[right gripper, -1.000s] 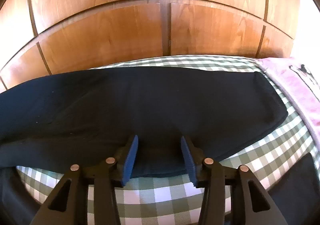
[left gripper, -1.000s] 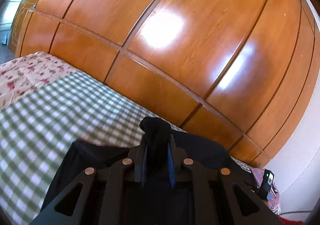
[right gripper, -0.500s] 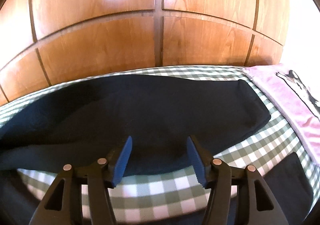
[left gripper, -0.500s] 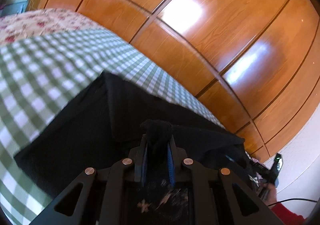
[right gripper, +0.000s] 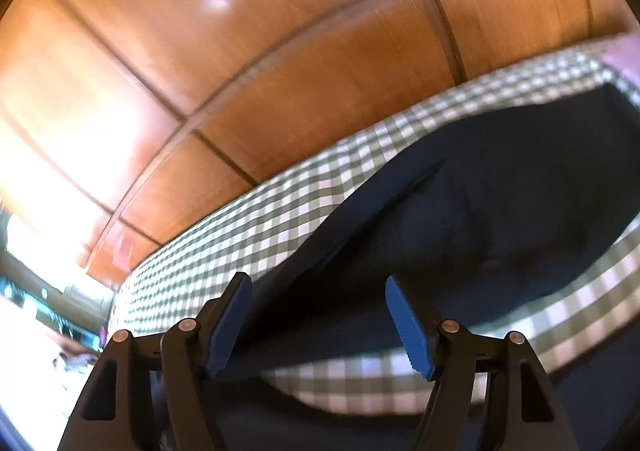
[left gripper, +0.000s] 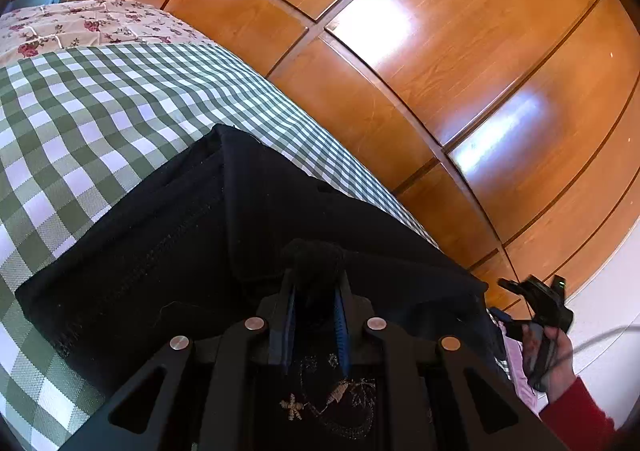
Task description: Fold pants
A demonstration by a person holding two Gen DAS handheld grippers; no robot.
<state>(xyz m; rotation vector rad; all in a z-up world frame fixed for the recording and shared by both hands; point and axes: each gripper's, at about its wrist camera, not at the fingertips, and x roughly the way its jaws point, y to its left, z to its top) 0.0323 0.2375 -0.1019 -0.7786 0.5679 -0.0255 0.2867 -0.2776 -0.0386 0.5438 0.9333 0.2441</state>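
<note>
- Left gripper [left gripper: 315, 311] clamped narrow on a bunched fold of the dark pants [left gripper: 168, 235].
- Right gripper [right gripper: 318, 325] opening wide, nothing pinched, above the near edge of the pants.
- Pants spread on the green checked bedspread [left gripper: 80, 111].
- Wooden wardrobe [left gripper: 440, 51] beyond.

A green-and-white checked bedspread [left gripper: 100, 111] covered the bed. Beyond it lay a floral cover [left gripper: 80, 25] with red roses. Glossy wooden wardrobe panels [left gripper: 460, 71] rose close behind the bed, catching bright glare. Some pink cloth [right gripper: 624, 55] lay at the far edge.
</note>
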